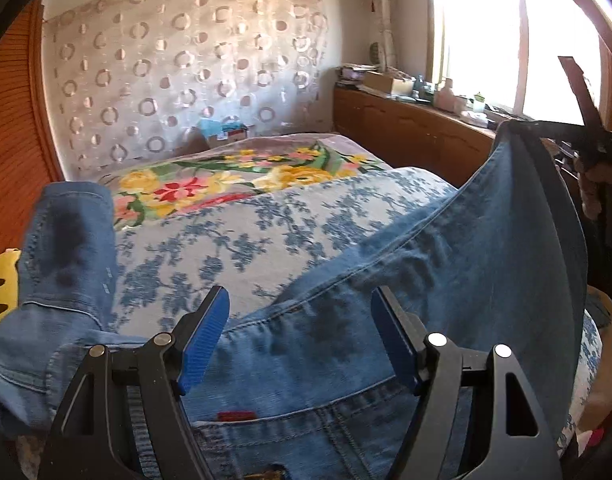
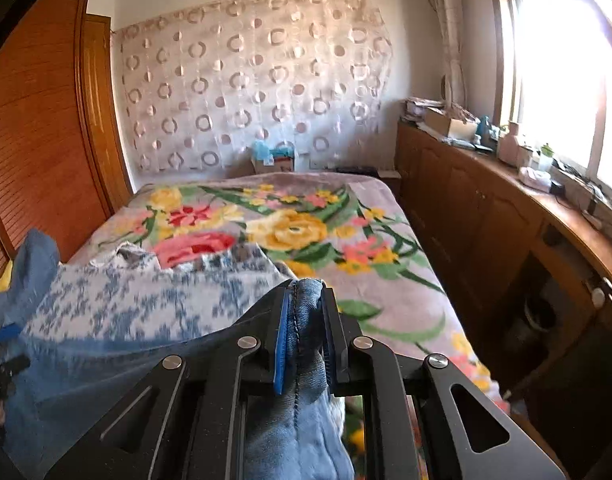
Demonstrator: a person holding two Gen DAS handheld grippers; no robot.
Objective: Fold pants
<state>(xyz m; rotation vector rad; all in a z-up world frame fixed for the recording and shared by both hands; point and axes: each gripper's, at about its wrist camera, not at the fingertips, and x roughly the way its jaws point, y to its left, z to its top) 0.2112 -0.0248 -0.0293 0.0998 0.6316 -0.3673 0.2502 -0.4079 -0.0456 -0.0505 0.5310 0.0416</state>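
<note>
- Left gripper (image 1: 300, 338): fingers spread wide with blue pads (image 1: 204, 340), poised over the waistband end of the jeans and pinching nothing.
- Right gripper (image 2: 304, 332): pressed together on a bunched fold of denim, the seam standing upright between the pads.
- Jeans (image 1: 445, 264): blue denim, lying across the near end of the bed; a small red label (image 1: 237, 416) sits at the waistband below the left gripper. One edge is lifted up to the right, where the right gripper holds it; the other leg (image 1: 72, 240) lies out to the left.
- Blue-and-white floral cover (image 1: 234, 236): spread under the jeans.
- Flowered blanket (image 2: 298, 232): grey with yellow, pink and red blooms, covering the far part of the bed.
- Wooden cabinet (image 2: 477, 208): runs along the right of the bed beneath the window (image 2: 557, 64); its top carries small clutter, too blurred to itemise.
- Wooden wardrobe (image 2: 38, 132): left of the bed.
- Ring-patterned curtain (image 2: 250, 84): hangs on the far wall.
</note>
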